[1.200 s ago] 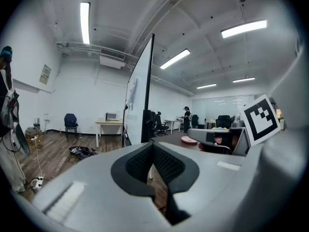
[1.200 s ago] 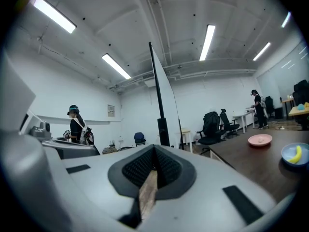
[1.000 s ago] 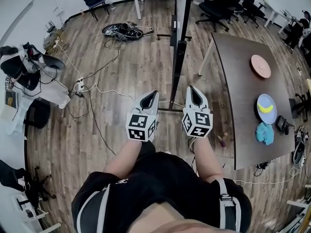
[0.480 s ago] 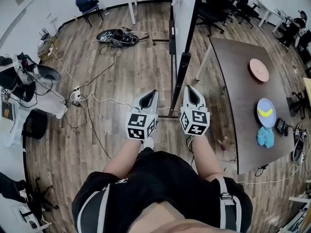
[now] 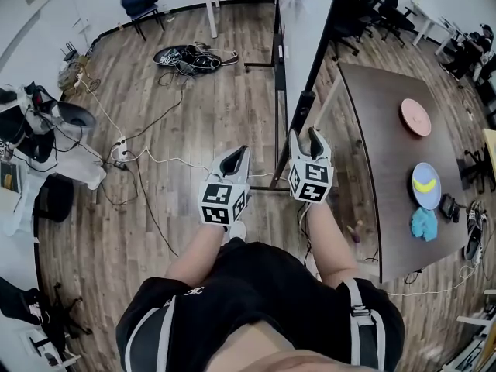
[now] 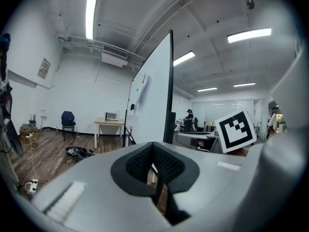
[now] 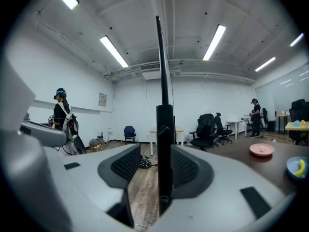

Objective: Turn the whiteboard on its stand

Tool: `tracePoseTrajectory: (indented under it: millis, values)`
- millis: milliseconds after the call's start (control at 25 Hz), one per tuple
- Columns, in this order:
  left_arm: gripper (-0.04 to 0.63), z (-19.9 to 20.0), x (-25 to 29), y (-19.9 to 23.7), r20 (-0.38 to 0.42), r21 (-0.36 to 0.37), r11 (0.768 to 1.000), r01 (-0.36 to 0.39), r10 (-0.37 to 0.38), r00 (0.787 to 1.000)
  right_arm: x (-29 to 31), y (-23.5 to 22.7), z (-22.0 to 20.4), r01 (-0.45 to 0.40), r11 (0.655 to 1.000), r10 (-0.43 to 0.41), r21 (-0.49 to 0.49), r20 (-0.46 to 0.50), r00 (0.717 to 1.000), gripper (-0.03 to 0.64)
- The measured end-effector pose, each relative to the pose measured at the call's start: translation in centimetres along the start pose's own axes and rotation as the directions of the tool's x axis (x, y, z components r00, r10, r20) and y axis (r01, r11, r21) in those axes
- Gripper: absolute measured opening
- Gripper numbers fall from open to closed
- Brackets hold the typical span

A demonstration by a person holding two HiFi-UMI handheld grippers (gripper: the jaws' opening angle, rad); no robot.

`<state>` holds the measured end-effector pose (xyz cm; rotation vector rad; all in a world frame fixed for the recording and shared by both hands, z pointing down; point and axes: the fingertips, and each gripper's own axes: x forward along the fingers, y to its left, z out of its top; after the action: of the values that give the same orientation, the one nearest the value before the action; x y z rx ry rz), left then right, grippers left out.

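Since a second ago, the right gripper (image 5: 305, 136) has pushed ahead to the lower black edge of the whiteboard (image 5: 304, 22), and the board has swung to show more of its white face. The left gripper (image 5: 242, 153) has barely shifted. In the head view I am seeing both bare forearms stretching forward from the body, the right one reaching farther than the left. The one whiteboard is hanging on its stand (image 5: 277, 91), straight ahead of the two grippers. To the right the dark table (image 5: 380, 153) is carrying one pink plate (image 5: 416, 117), one blue plate (image 5: 428, 197) with a banana (image 5: 423, 180) on it, and one blue cloth (image 5: 423, 223). In the left gripper view I am looking past pads that are meeting at the tips with nothing between them. The whiteboard (image 6: 152, 95) is standing ahead, seen at an angle, and the right gripper's marker cube (image 6: 236, 129) is showing at the right. In the right gripper view the jaws are standing apart with the board's black edge (image 7: 164, 144) rising between them, close against the right-hand pad and clear of the other. Two people are standing in the background, one at the left (image 7: 61, 111) and one far off at the right (image 7: 254, 109).
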<state>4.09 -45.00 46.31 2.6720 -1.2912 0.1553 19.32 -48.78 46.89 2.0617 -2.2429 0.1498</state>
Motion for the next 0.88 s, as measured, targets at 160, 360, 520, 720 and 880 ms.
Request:
tracePoseTrajectory:
  millis: [160,360,520,720,880]
  values:
    - [0.008,0.2,-0.2,0.8,0.000,-0.007,1.000,-0.011,0.011,1.000,2.8,-0.5,-1.1,0.006,1.000,-0.006,0.003,-0.037,0.999,0.238]
    - [0.008,0.1,-0.6,1.5,-0.003,-0.011,1.000,-0.029,0.029,1.000,5.1,-1.4,-2.6,0.025,1.000,-0.023,0.011,-0.090,0.996,0.258]
    - [0.008,-0.2,-1.0,2.0,-0.010,-0.013,0.999,-0.041,0.040,0.999,6.1,-1.9,-3.4,0.044,0.999,-0.042,0.014,-0.132,0.990,0.256]
    - [0.008,-0.3,-0.9,2.7,-0.017,-0.019,0.998,-0.052,0.052,0.999,7.5,-2.0,-3.8,0.061,0.998,-0.061,-0.005,-0.153,0.986,0.255]
    - [0.008,-0.6,-1.0,2.9,-0.022,-0.026,0.998,-0.053,0.053,0.998,7.5,-2.4,-4.0,0.086,0.995,-0.091,-0.042,-0.144,0.985,0.187]
